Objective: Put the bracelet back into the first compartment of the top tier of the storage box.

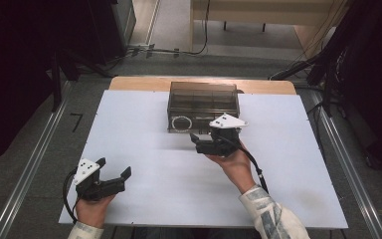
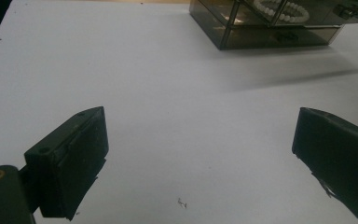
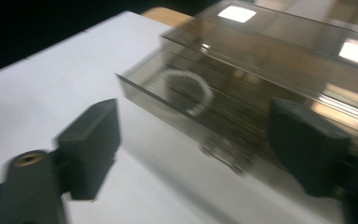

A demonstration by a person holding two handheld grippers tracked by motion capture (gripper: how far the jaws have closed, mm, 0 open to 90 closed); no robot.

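Observation:
A smoky see-through drawer box (image 1: 202, 99) stands at the far middle of the white tabletop (image 1: 149, 159). Its lower left drawer (image 3: 168, 100) is pulled out a little, with a white bead bracelet (image 1: 181, 123) lying in it. My right gripper (image 1: 205, 135) hovers just in front of the box, open, with nothing between its jaws. In the right gripper view the gripper (image 3: 196, 109) frames the drawer front, the bracelet (image 3: 191, 88) and a small knob (image 3: 223, 151). My left gripper (image 1: 113, 167) rests near the front left, open and empty. The left gripper view shows the gripper (image 2: 200, 116) over bare table, the box (image 2: 265, 28) farther off.
The table's wooden far edge (image 1: 129, 82) shows behind the white top. Metal rails (image 1: 30, 169) run along both sides of the table on the floor. Dark stands and cables (image 1: 323, 64) crowd the far right. A small speck (image 2: 182, 203) lies on the table between the left jaws.

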